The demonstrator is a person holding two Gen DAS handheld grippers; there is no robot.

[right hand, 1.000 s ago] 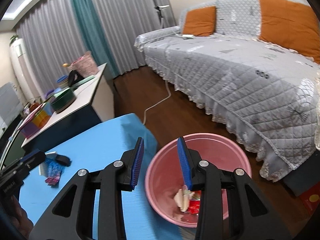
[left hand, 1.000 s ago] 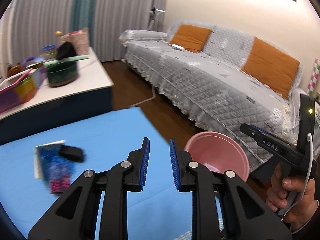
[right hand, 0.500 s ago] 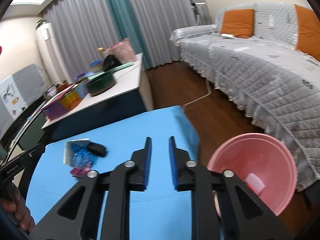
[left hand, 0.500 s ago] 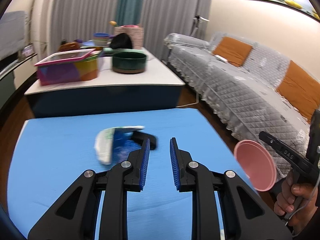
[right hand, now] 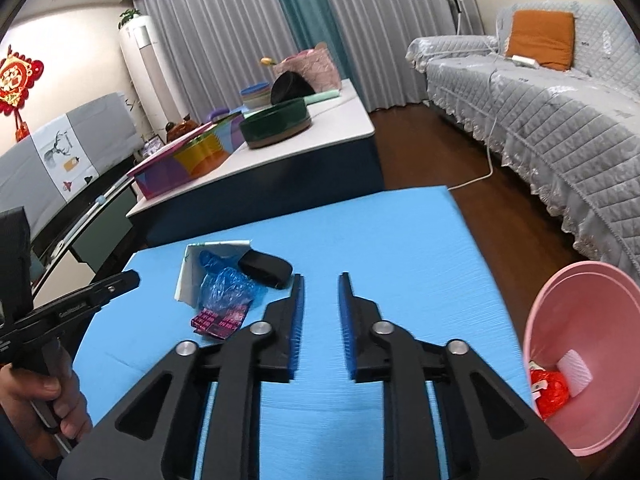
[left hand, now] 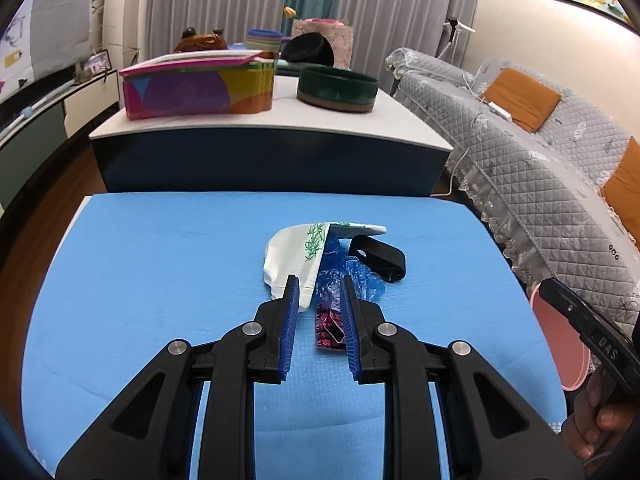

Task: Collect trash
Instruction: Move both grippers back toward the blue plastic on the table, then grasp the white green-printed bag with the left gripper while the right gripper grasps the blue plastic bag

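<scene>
Bare blue foam mat [right hand: 400,248] is lying ahead of my right gripper [right hand: 320,284]; the crumpled litter pile [right hand: 224,284] is crowding its left, the pink plastic bin [right hand: 580,304] its right.

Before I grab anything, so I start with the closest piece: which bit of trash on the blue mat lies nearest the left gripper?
The pink foil wrapper, lying between the left gripper's open fingers.

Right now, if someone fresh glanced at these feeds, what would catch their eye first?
Probably the small heap of trash in the middle of the blue table: a white paper bag, crumpled blue plastic, a pink wrapper and a black item. The left gripper points straight at it, fingers apart and empty. Off the table's right edge, the pink bin already holds red and white scraps.
</scene>
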